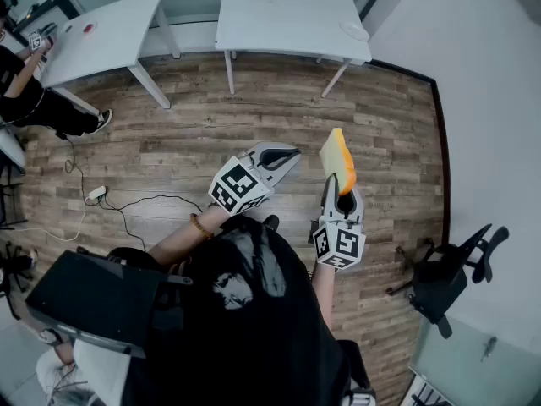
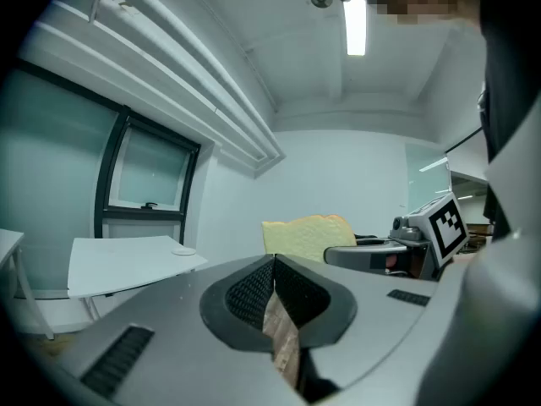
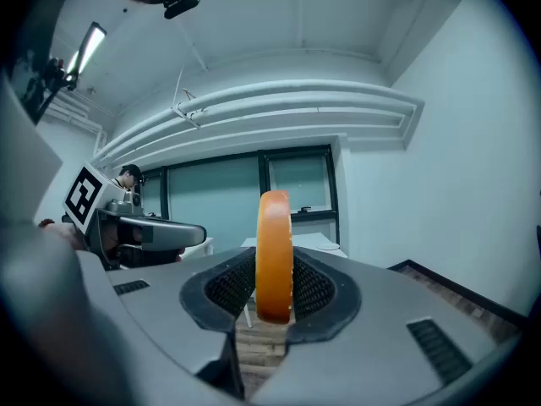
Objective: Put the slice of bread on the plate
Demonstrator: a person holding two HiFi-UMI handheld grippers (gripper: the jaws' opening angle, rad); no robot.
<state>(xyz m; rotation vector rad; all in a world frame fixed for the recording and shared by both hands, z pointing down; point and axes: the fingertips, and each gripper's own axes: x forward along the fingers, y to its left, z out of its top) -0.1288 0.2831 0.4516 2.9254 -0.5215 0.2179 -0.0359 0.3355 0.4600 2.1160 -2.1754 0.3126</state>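
My right gripper (image 1: 341, 194) is shut on a slice of bread (image 1: 337, 160) with an orange-brown crust, held on edge and sticking up past the jaws. The right gripper view shows the bread (image 3: 274, 255) edge-on, pinched between the two ribbed pads (image 3: 316, 291). The left gripper (image 1: 287, 156) hangs level to the left of it, jaws shut with nothing between them. From the left gripper view the bread (image 2: 306, 237) shows its pale yellow face. A small white plate (image 1: 354, 30) lies on the right corner of the far white table (image 1: 287, 19); the same plate (image 2: 183, 250) sits small in the left gripper view.
Both grippers hang over a wooden floor (image 1: 186, 150). A second white table (image 1: 101, 36) stands at far left with a seated person (image 1: 34, 100) beside it. A black office chair (image 1: 444, 273) is at right and a cable with a power strip (image 1: 95, 195) trails at left.
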